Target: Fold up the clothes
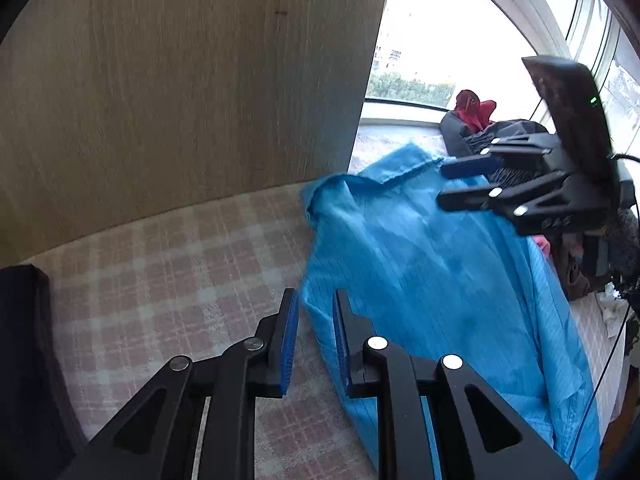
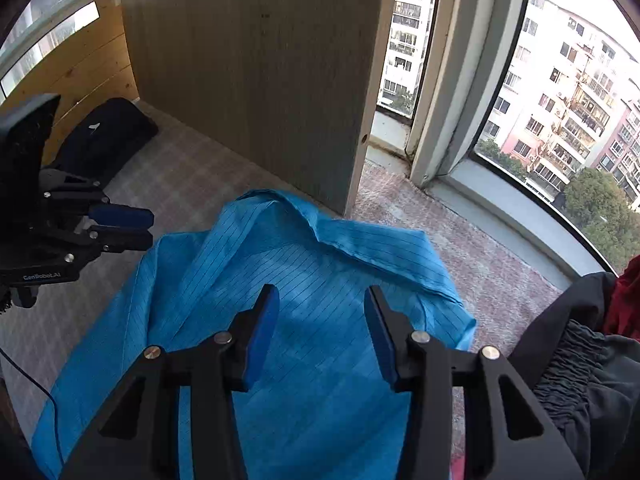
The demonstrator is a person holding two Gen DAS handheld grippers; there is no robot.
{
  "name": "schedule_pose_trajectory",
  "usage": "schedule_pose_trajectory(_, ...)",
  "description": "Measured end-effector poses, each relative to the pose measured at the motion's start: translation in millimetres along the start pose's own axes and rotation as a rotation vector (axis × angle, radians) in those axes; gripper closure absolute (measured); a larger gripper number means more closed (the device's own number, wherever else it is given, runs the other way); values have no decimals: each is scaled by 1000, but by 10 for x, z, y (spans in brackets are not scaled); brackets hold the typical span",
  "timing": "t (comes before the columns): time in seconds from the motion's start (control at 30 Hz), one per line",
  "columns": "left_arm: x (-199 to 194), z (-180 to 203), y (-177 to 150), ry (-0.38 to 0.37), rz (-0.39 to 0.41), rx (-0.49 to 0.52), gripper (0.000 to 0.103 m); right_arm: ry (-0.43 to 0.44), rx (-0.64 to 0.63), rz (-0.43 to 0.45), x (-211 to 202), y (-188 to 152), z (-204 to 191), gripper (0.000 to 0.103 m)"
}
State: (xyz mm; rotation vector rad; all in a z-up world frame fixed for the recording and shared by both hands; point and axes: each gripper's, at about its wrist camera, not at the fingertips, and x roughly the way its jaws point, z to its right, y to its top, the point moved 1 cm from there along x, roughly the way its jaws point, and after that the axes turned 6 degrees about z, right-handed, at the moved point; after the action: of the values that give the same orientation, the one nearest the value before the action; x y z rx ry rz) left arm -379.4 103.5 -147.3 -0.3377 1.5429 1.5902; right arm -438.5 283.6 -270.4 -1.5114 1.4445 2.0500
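Checked pink blanket [image 2: 192,176] by bay window [image 2: 560,100], wood panel [image 2: 256,60] behind; blue shirt [image 2: 320,280] spread flat; left tongs [image 1: 316,320] and right tongs [image 2: 320,312] both open, empty.

We look to be in a flat high up in a residential block: a curved bay window [image 2: 532,184] faces apartment buildings [image 2: 580,92], a plaid blanket [image 1: 168,264] covers the window seat, and clothes [image 1: 476,120] sit piled at its window edge.

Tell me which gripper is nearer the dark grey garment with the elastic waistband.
Right. The right gripper hovers over the blue garment right beside the dark grey garment. The left gripper is at the blue garment's opposite edge, farther away.
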Motion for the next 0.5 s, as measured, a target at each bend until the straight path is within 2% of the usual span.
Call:
schedule_pose_trajectory(0.03, 5, 17, 56, -18, 6, 0, 87, -10, 2, -27, 115, -10, -1, 77)
schedule_pose_trajectory(0.1, 126, 63, 164, -82, -7, -12, 87, -25, 36, -49, 280, -10, 84, 77)
schedule_pose_trajectory(0.17, 314, 141, 233, -150, -37, -15, 87, -24, 84, -33, 338, 10, 190, 77)
schedule_pose_trajectory(0.3, 733, 251, 248, -164, -109, 12, 87, -86, 129, -24, 404, 53, 344, 77)
schedule_pose_trajectory(0.37, 846, 239, 219, -156, -118, 17, 88, -46, 159, -12, 373, 50, 372, 76)
schedule_pose_trajectory(0.5, 785, 202, 206, -142, -105, 9, 88, 97, 249, 70, 80, -15, 413, 76)
